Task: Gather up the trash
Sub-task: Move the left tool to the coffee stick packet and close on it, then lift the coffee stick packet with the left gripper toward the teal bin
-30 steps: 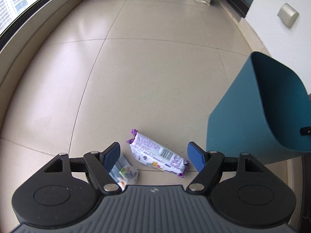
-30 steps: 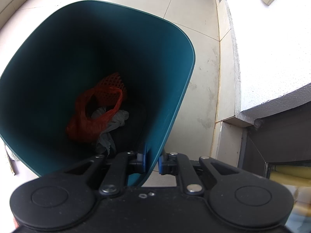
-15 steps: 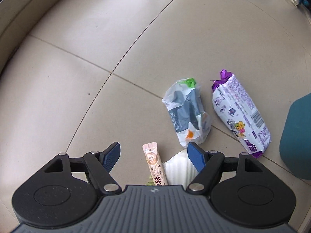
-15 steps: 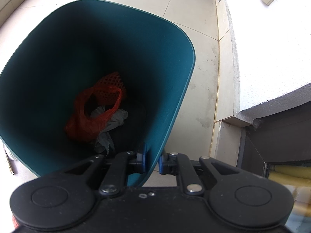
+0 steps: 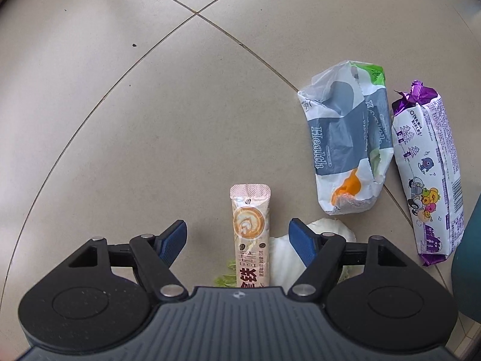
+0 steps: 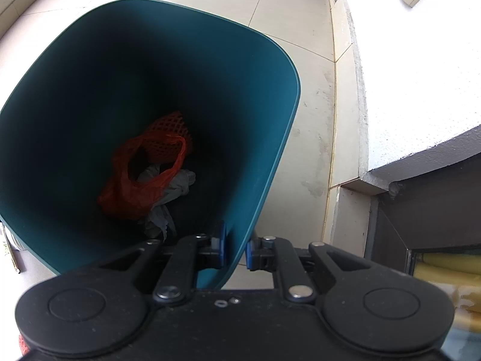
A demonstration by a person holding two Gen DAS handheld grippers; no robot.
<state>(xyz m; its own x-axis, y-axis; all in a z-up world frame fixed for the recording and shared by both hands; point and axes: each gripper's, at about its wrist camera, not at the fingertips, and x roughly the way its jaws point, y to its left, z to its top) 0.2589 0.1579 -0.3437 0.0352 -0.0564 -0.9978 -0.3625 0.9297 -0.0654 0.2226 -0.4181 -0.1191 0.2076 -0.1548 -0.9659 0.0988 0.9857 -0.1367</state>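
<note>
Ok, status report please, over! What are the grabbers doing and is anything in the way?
Left gripper open, straddling latte stick. Right gripper clamped on teal bin wall. White scrap touches the stick.

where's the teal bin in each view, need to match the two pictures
Left wrist view: only a sliver of the teal bin shows, at the right edge beside the purple wrapper.
Right wrist view: the bin fills the left and centre, its rim wall clamped by the right gripper.
Shared landmark: besides the bin itself, the beige floor tiles with their thin joints.
</note>
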